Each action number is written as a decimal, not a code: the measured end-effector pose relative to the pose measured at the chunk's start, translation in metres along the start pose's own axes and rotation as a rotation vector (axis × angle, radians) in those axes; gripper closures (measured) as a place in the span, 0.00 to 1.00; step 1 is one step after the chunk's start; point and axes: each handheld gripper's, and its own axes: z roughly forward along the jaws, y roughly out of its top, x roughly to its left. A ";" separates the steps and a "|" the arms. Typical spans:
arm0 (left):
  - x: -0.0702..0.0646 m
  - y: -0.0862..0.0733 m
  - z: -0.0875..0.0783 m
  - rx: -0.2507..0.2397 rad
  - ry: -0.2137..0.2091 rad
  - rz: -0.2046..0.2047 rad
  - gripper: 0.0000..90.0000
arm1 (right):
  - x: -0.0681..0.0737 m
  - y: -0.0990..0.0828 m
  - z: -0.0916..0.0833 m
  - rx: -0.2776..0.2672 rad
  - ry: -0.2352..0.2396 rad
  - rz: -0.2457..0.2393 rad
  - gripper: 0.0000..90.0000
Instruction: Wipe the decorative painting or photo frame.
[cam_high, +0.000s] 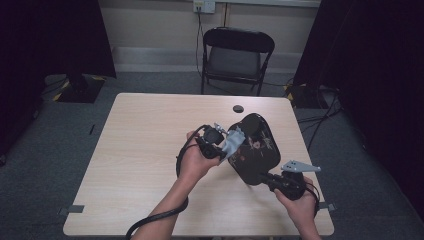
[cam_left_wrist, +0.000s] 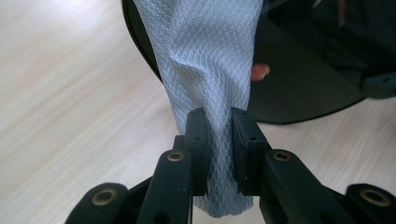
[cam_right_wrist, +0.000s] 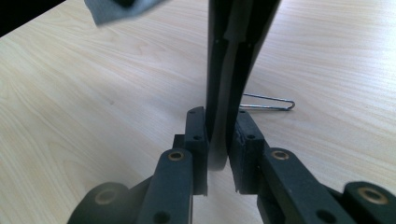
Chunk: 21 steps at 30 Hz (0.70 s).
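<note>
Close to me, my right gripper (cam_high: 266, 177) is pinching the near edge of the black tray (cam_high: 255, 147), jaws squeezed on its rim, and is holding it tipped up over the table (cam_high: 140, 150). I think the tray is hard, shiny and slippery, so holding it by the rim is best. A little farther out, my left gripper (cam_high: 223, 145) is clamping a soft grey cloth (cam_left_wrist: 205, 70) against the tray's face. The cloth is light and floppy, so I am holding a bunched part. Past the table, a black chair (cam_high: 237, 57) is standing.

tray (cam_high: 256, 150) over the table (cam_high: 140, 150), cloth (cam_high: 232, 142) against its left, chair (cam_high: 236, 57) behind.
</note>
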 end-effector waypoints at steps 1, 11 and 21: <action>0.000 -0.002 0.004 0.008 -0.003 -0.003 0.87 | 0.000 0.000 0.000 0.001 0.000 0.000 0.88; -0.002 -0.028 0.034 0.092 -0.021 -0.017 0.87 | 0.000 0.000 0.000 0.004 0.000 -0.001 0.88; -0.004 -0.055 0.057 0.150 -0.042 -0.035 0.87 | 0.000 0.000 0.001 0.005 0.000 0.001 0.88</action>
